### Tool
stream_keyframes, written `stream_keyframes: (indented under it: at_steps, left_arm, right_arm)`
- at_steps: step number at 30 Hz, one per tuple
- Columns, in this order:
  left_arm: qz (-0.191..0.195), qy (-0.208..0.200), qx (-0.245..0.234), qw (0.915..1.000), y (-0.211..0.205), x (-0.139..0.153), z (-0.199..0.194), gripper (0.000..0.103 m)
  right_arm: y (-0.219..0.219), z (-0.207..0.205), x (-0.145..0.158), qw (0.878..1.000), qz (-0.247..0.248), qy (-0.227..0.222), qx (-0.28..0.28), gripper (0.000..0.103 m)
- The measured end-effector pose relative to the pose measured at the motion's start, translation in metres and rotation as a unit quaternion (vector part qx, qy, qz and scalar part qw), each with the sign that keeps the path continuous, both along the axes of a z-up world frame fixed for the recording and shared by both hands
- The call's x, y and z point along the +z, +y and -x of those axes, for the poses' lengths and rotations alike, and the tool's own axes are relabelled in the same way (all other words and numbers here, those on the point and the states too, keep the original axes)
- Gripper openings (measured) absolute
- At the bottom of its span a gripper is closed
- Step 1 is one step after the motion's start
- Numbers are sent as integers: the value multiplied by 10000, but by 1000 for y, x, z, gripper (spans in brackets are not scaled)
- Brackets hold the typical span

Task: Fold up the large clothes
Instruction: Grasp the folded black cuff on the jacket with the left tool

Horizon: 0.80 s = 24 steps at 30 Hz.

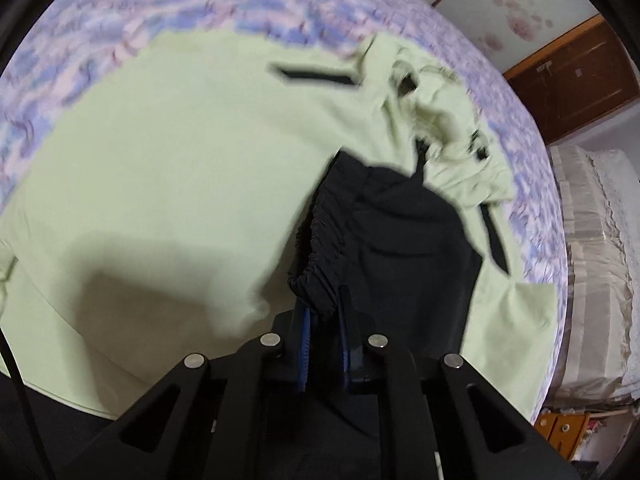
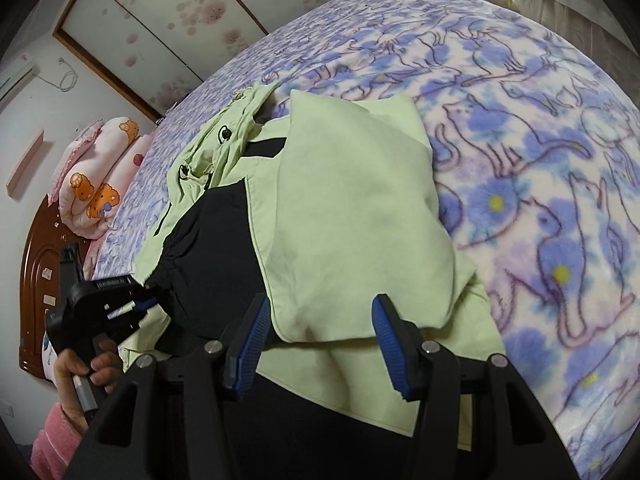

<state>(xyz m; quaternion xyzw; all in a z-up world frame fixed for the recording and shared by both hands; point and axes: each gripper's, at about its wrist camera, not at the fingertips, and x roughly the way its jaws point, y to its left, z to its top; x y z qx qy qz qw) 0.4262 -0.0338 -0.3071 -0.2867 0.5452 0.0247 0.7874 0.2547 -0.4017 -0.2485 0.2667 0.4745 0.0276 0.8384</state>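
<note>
We saw the pale green jacket (image 2: 352, 216) spread on a bed under a fleece blanket (image 2: 540, 128) printed with purple cats. Our left tongs (image 1: 323, 312) were pinched on its gathered black lining (image 1: 320, 236). Our right tongs (image 2: 320, 320) stood half open around a folded green edge, pads not pressing. Pink pillows (image 2: 96, 184) lay by the wooden headboard (image 2: 38, 272) (the wardrobe doors (image 2: 168, 12) were flowered).

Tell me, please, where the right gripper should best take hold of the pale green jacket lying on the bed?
Probably the folded flap's near hem, approached from the near side. That edge of the jacket lies loose between the right gripper's open fingers, while the left gripper already pinches the black gathered cuff.
</note>
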Motion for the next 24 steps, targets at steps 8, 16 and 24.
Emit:
stream_keyframes:
  at_steps: [8,16,24]
  left_arm:
    - [-950,-853,203,9916,4,72,-15,9]
    - [-946,-640,665,9912,40,52,-15,9]
    - [-1299,-89,806,9882,46,9,-4,9]
  right_arm:
    - [12,-5,13,9982,46,-336,487,53]
    - [56,-33,-3,9930,29,-475,1077,27]
    - [106,-68,-38,9876,13,82,1567,0]
